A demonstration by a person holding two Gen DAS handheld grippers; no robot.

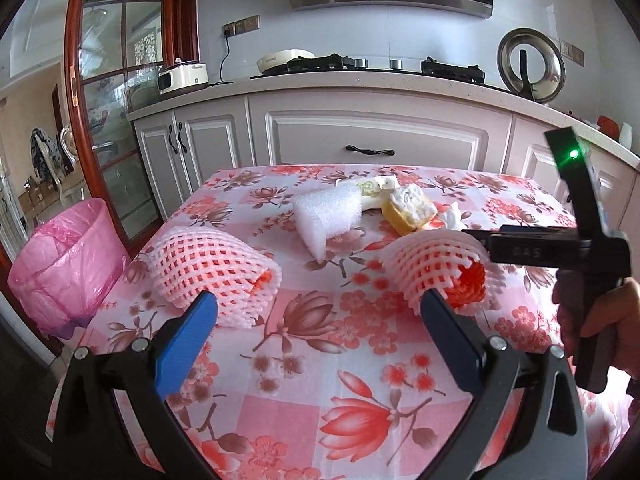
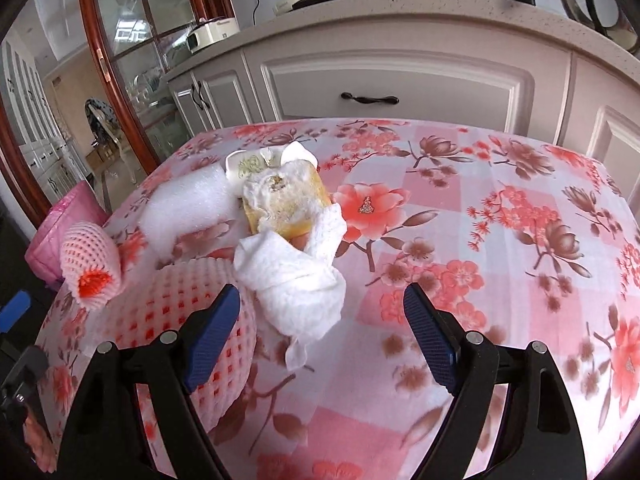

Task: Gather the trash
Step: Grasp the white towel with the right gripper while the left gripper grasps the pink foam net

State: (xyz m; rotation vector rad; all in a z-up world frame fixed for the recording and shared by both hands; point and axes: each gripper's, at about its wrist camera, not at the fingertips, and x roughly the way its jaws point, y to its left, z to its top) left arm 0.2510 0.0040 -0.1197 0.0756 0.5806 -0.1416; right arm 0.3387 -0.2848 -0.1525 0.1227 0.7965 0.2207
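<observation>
We count two pink foam fruit nets, one (image 1: 212,276) ahead of our left tool's left finger, the other (image 1: 436,268) ahead of its right finger; one white foam sheet (image 1: 328,216) farther ahead between them; one yellow fruit peel (image 2: 280,204) and one crumpled white tissue (image 2: 296,280) ahead of our right tool; one pink-lined bin (image 1: 60,264) off to the left.

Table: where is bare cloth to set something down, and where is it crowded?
Free: the floral tablecloth right of the crumpled tissue, out to the right edge, and the near strip between the two foam fruit nets. Crowded: the far-left cluster of white foam sheet, pomelo peel and tissue.
</observation>
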